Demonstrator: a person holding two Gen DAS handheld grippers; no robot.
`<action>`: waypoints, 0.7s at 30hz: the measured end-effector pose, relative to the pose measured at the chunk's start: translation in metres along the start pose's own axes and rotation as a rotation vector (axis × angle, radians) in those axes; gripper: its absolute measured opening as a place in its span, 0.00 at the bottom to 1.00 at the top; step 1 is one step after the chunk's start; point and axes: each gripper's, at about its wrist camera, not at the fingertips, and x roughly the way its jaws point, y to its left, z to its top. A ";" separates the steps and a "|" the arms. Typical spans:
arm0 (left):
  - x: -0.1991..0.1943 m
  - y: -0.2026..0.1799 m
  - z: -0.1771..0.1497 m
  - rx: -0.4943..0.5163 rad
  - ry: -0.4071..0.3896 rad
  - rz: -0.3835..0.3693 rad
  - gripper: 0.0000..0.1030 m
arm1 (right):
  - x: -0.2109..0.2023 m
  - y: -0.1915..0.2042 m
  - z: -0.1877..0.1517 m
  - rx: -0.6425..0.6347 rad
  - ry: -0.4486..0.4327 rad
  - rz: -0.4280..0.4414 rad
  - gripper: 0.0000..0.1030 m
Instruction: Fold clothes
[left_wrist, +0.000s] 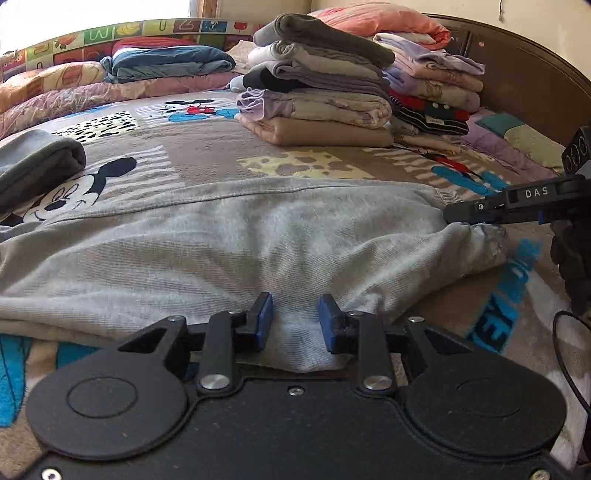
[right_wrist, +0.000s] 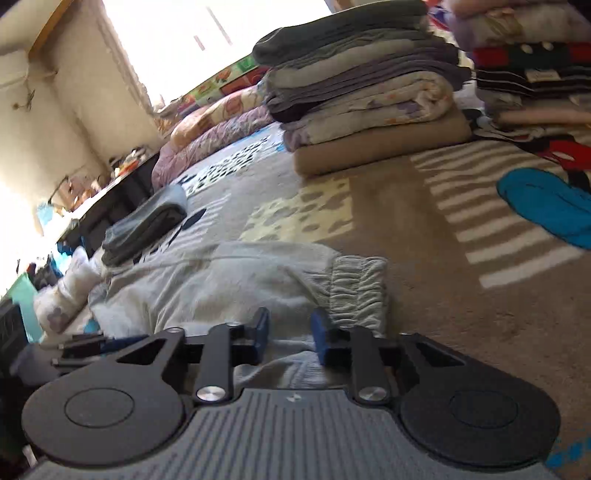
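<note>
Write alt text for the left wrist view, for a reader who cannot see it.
The open left gripper straddles the near edge of light grey sweatpants spread on a Mickey Mouse blanket. The right gripper reaches in at the elastic waistband. Two stacks of folded clothes stand behind.

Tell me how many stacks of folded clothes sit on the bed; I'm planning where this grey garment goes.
2: a front stack beyond the grey garment, and a second stack right behind it by the headboard. More may be hidden.

Two folded stacks (left_wrist: 317, 77) (left_wrist: 432, 92), one grey garment (left_wrist: 221, 236)
</note>
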 end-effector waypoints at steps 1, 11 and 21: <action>0.000 0.002 -0.001 -0.006 -0.001 -0.009 0.25 | -0.001 -0.003 0.003 0.011 0.006 -0.011 0.11; -0.003 0.008 -0.003 -0.041 -0.003 -0.038 0.26 | 0.037 0.095 0.029 -0.439 0.065 -0.011 0.32; -0.005 0.010 -0.003 -0.043 0.003 -0.050 0.27 | 0.043 0.040 0.040 -0.333 0.134 -0.114 0.27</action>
